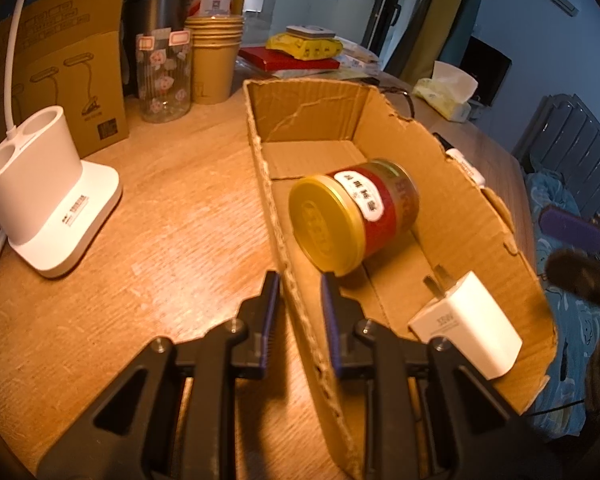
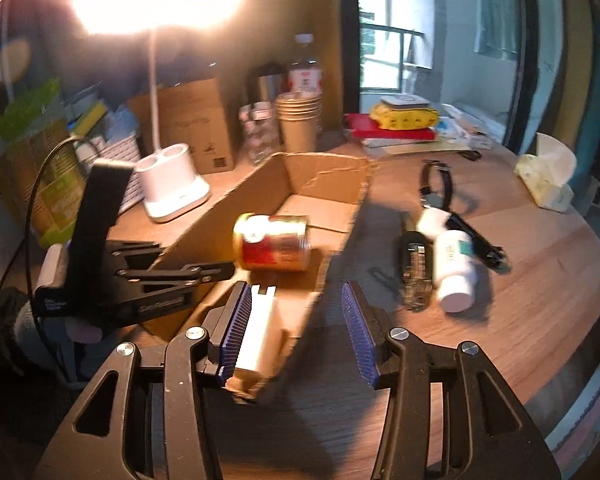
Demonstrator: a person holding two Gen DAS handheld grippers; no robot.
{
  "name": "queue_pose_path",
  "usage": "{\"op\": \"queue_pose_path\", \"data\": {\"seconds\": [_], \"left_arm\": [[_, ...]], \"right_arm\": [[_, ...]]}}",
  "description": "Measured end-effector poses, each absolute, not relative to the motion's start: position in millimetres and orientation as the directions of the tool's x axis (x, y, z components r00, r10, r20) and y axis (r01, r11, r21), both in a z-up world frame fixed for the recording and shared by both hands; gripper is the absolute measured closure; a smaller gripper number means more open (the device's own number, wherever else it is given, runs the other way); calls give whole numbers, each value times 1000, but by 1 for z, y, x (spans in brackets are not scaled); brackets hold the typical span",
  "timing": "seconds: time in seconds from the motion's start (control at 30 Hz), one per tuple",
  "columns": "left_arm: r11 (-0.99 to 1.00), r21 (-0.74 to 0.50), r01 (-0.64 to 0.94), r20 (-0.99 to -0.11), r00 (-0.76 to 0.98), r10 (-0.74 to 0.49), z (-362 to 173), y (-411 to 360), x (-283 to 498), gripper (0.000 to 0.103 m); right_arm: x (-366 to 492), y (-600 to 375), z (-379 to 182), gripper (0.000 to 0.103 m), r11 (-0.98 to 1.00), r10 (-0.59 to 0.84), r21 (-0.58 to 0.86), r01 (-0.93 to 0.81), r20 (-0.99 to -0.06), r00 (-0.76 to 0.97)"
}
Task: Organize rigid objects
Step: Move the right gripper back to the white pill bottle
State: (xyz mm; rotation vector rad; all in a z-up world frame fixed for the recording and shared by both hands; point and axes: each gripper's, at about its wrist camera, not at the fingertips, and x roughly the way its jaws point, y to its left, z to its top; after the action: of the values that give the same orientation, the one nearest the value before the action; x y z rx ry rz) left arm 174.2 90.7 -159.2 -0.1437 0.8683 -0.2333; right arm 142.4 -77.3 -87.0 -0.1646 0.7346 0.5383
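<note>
A torn, open cardboard box [image 1: 312, 108] lies on the wooden table. Inside it a red can with a gold lid [image 1: 352, 220] lies on its side, and a white charger [image 1: 468, 328] rests near the front end. My left gripper [image 1: 300, 280] is shut on the box's left wall. In the right wrist view my right gripper [image 2: 294, 288] stands open above the box's near corner [image 2: 324, 176], with the charger [image 2: 258, 320] beside its left pad, free of the pads. The can [image 2: 274, 244] lies further in, and the left gripper [image 2: 220, 270] clamps the wall from the left.
On the table right of the box lie a white pill bottle [image 2: 456, 268], a dark clear-bodied object [image 2: 414, 264] and a watch [image 2: 434, 184]. A white lamp base [image 1: 48, 200], paper cups [image 1: 216, 60], a jar [image 1: 164, 76] and a tissue pack [image 2: 548, 180] stand around.
</note>
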Motion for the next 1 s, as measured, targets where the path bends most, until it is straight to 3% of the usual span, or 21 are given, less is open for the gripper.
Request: {"op": "queue_pose_path", "data": {"seconds": [0.17, 0.27, 1.0], "left_arm": [[965, -219, 144, -738, 623, -260, -160, 91, 174, 81], [966, -217, 143, -738, 623, -258, -160, 91, 174, 81], [965, -222, 141, -741, 618, -261, -160, 90, 175, 80]], "right_arm": [[152, -98, -87, 51, 883, 367, 38, -467, -674, 641], [159, -107, -90, 45, 898, 341, 29, -439, -676, 653], [212, -149, -116, 44, 950, 235, 16, -313, -697, 677]]}}
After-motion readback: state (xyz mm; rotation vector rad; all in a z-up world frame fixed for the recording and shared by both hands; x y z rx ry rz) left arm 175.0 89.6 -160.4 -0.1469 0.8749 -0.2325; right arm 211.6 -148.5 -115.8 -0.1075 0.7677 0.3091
